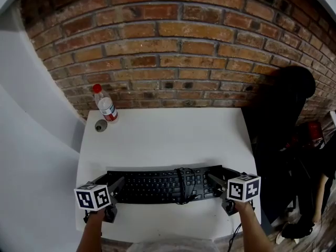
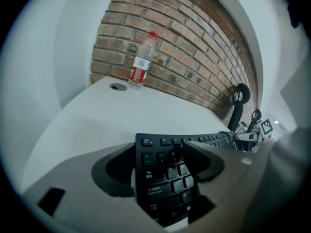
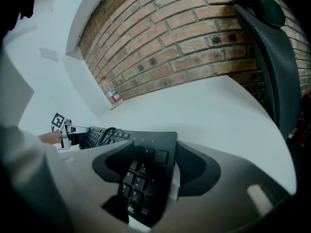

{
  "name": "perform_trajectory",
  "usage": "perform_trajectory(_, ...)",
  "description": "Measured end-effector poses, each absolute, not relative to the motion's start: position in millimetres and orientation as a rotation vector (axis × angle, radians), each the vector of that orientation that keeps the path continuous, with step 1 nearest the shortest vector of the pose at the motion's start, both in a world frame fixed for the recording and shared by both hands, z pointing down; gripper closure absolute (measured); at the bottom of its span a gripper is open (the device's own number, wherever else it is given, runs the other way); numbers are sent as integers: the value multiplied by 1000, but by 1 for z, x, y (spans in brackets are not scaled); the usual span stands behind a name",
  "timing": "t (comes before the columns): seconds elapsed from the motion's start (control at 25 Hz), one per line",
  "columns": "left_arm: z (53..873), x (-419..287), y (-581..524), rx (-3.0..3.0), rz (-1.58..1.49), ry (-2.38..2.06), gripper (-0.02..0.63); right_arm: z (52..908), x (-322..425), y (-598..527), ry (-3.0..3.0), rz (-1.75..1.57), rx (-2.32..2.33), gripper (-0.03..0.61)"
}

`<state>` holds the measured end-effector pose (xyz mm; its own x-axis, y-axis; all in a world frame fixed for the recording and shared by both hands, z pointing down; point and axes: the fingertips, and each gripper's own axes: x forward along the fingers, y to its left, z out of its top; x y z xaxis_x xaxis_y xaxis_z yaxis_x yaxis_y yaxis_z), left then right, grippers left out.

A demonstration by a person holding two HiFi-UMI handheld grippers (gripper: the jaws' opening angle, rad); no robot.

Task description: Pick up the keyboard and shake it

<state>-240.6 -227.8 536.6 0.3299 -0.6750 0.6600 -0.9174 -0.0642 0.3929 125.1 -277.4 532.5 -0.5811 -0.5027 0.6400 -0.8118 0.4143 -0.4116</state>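
Note:
A black keyboard lies flat near the front edge of the white table, with its cable looped over the keys. My left gripper has its jaws around the keyboard's left end; one jaw sits against the outer edge, the other over the keys. My right gripper holds the number-pad end the same way. Both pairs of jaws look closed against the keyboard.
A plastic water bottle with a red cap stands at the table's back left corner, with a small round grey disc beside it. A brick wall runs behind the table. A black office chair stands at the right.

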Motion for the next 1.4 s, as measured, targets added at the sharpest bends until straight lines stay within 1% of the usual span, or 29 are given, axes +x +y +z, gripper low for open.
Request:
perform_trajectory(0.32, 496, -242, -240, 1964, 309, -1505, 315, 500, 124, -288, -2381, 799, 1217, 298)
perform_trajectory(0.88, 464, -239, -234, 2116, 190, -1562, 313, 460, 127, -282, -2527, 552, 1323, 302)
perform_trajectory(1.4, 473, -237, -213, 2141, 169, -1554, 313, 465, 128, -264, -2570, 467, 1318, 304)
